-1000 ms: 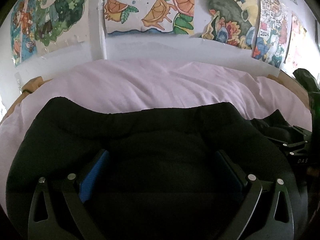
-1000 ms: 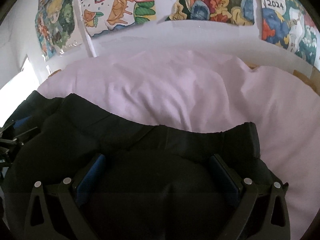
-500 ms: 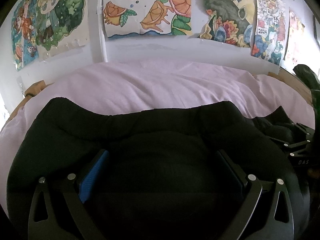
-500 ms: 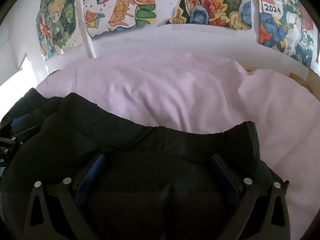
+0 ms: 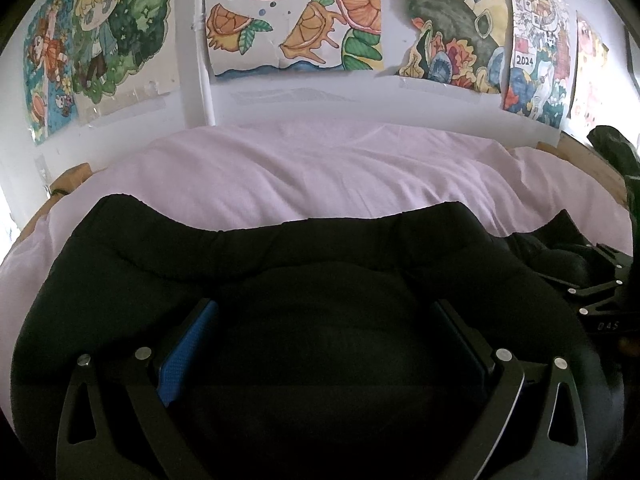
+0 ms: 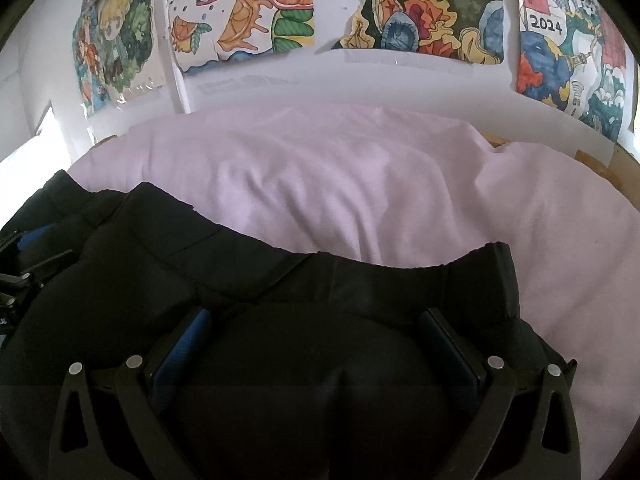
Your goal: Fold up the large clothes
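Note:
A large black garment (image 5: 280,256) lies on the pink bed sheet (image 5: 320,172), its top hem running across both views. My left gripper (image 5: 324,312) sits low over its left part with jaws wide apart, black cloth bulging between the blue pads (image 5: 184,352). My right gripper (image 6: 316,316) sits over the garment (image 6: 360,284) at its right end, jaws wide apart too, cloth between the pads (image 6: 188,340). Each gripper shows at the edge of the other's view: the right one (image 5: 600,300), the left one (image 6: 20,276).
The wall behind the bed carries colourful drawings (image 5: 296,20). A wooden bed frame edge (image 6: 596,164) shows at the right. A dark green thing (image 5: 616,152) stands at the far right of the left wrist view.
Both views have tipped slightly, showing a little more of the wall. The garment and the jaws stay as they were.

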The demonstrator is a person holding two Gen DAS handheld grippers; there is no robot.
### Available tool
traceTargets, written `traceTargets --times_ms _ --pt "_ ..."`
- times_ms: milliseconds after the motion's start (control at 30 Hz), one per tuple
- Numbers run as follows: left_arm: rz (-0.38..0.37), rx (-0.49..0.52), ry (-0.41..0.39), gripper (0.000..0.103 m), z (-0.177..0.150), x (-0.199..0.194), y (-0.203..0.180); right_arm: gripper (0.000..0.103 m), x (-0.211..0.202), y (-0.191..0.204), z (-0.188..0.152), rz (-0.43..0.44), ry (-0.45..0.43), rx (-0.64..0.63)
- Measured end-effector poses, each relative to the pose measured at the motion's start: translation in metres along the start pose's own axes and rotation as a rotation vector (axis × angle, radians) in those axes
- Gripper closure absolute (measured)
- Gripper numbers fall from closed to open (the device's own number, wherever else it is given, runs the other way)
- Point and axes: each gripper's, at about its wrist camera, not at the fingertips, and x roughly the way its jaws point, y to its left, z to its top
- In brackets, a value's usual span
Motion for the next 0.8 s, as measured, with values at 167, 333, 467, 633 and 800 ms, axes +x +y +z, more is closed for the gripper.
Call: traceTargets --times_ms 167,333,467,633,800 --pt "0.004 0.001 0.012 0.001 0.002 0.004 -0.001 0.000 0.003 0.002 0.001 -0.011 0.006 -0.006" --pt "-0.016 -0.001 0.051 0.001 0.008 0.000 0.002 0.000 -0.009 -0.003 0.001 0.017 -0.017 0.017" --pt "-0.030 -0.001 0.068 0.001 0.010 -0.009 0.006 0.000 -0.024 -0.004 0.003 0.028 -0.025 0.027" --pt "-0.036 0.034 0.082 0.001 0.012 -0.025 0.016 0.000 -0.045 -0.013 0.001 -0.001 -0.019 0.025" --pt "-0.017 0.069 0.025 0.001 0.005 -0.060 0.040 0.000 -0.072 -0.028 -0.012 -0.042 -0.025 0.043"
